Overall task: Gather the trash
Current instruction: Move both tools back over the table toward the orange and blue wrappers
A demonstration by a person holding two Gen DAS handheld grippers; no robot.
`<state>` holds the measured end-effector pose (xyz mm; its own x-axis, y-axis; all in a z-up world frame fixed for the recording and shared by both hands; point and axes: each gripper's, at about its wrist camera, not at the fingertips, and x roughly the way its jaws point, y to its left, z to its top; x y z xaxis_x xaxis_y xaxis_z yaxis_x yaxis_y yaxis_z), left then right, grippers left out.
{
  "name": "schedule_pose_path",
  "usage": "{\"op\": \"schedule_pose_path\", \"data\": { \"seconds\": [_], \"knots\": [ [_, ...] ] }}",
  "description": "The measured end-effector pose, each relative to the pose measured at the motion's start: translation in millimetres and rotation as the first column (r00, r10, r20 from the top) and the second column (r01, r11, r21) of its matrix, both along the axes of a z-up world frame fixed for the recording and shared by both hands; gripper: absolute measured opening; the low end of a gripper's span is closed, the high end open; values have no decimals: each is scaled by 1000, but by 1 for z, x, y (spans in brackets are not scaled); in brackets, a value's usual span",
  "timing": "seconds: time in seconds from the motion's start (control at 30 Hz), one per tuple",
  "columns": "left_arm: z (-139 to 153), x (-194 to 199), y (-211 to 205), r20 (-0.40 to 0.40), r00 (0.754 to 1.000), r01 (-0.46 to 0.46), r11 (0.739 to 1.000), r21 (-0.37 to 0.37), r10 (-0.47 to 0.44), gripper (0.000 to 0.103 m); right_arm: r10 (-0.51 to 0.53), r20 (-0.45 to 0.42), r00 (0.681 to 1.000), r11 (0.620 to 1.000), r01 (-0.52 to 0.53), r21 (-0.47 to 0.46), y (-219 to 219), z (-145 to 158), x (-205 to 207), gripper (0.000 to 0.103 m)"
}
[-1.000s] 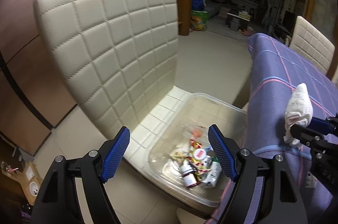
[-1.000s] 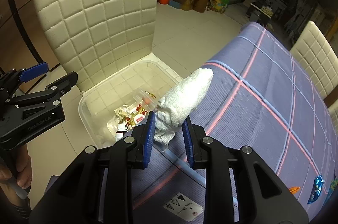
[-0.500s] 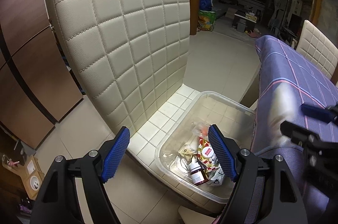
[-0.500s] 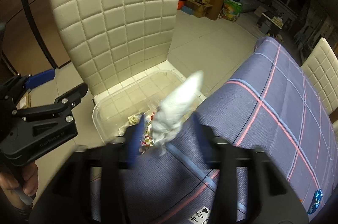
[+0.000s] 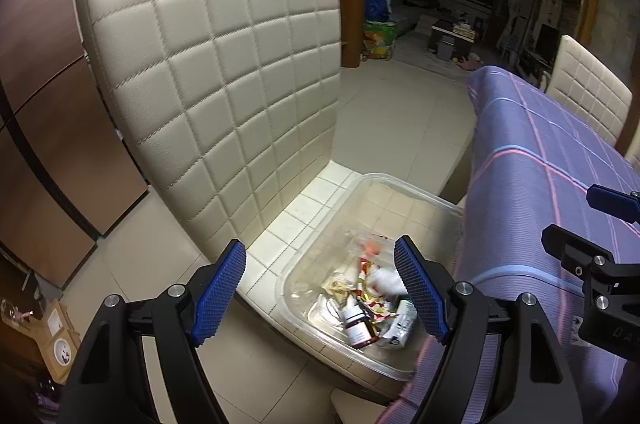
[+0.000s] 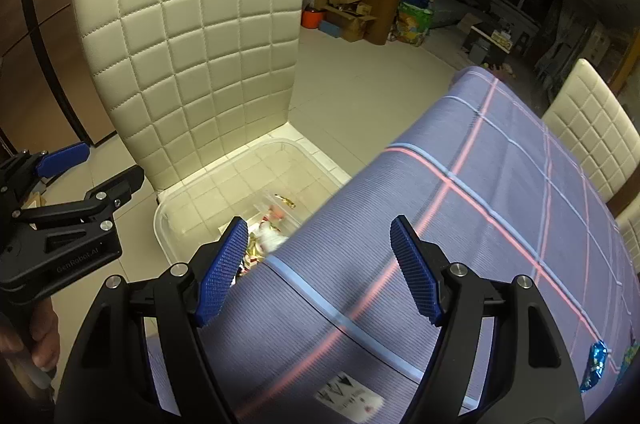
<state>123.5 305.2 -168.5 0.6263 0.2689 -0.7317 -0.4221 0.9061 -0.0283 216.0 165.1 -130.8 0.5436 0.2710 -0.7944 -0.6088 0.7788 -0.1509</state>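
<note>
A clear plastic bin (image 5: 376,186) sits on the cream chair seat, also seen in the right wrist view (image 6: 176,208). It holds wrappers, a small brown bottle (image 5: 358,328) and a crumpled white tissue (image 5: 384,282), which also shows in the right wrist view (image 6: 270,238). My left gripper (image 5: 322,296) is open and empty above the bin's near side. My right gripper (image 6: 316,270) is open and empty over the edge of the purple tablecloth (image 6: 500,192). A blue wrapper (image 6: 596,368) lies on the cloth at the right.
A cream quilted chair back (image 5: 216,72) rises behind the bin. A second cream chair (image 6: 588,116) stands at the table's far side. A white label (image 6: 352,398) lies on the cloth near me. Boxes and furniture stand far back on the tiled floor.
My right gripper opened and let go of the white tissue, which dropped into the bin. Both grippers pulled back a little from the chair.
</note>
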Motion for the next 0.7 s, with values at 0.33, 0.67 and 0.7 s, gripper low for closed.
{"op": "schedule_pose_path", "data": {
  "seconds": [0.33,0.67,0.7],
  "knots": [
    [22,5,-82,15,985,172,984,51,-173,75,-145,15,989,989,145,18,-84,9,-8,73],
    [38,9,-189,14,933,357,931,73,-359,75,-340,4,940,939,339,53,-212,8,-22,73],
    [38,10,-200,10,927,374,924,73,-376,75,-359,7,933,932,358,53,-225,7,-24,73]
  ]
}}
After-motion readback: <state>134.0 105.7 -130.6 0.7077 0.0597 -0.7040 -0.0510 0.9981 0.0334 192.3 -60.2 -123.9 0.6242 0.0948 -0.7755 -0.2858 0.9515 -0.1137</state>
